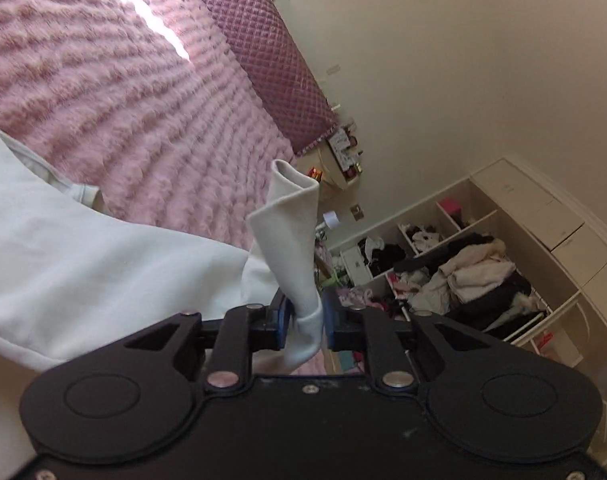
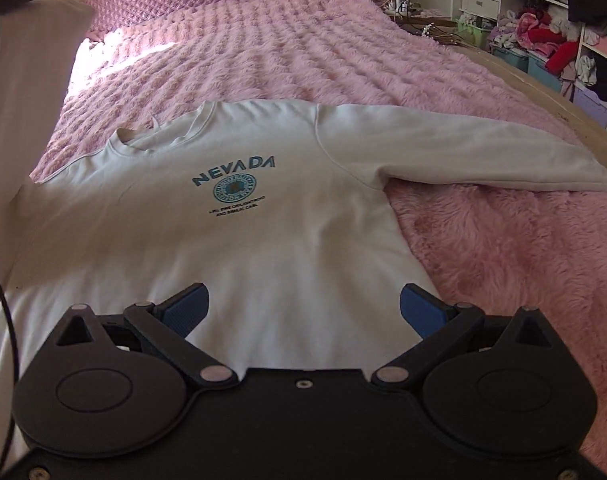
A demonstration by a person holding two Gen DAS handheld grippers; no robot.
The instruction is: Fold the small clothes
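White sweatshirt [image 2: 231, 216] lies flat, print up, mid-frame on pink blanket [image 2: 483, 248]; one sleeve [image 2: 463, 152] stretches right toward the bed edge [image 2: 543, 80], bare blanket below and above it. Right gripper [image 2: 303, 312] spread wide, low over the hem, nothing held. Left gripper [image 1: 307, 320] pinches a cuff [image 1: 291, 240], lifted; rest of the sweatshirt fills lower left of that view. Shelves [image 1: 463, 240] at right hold heaped clothes [image 1: 475, 272]; drawers [image 1: 563, 240] beside them. Quilted pillow [image 1: 271, 56] at top, cream wall [image 1: 463, 60] behind.
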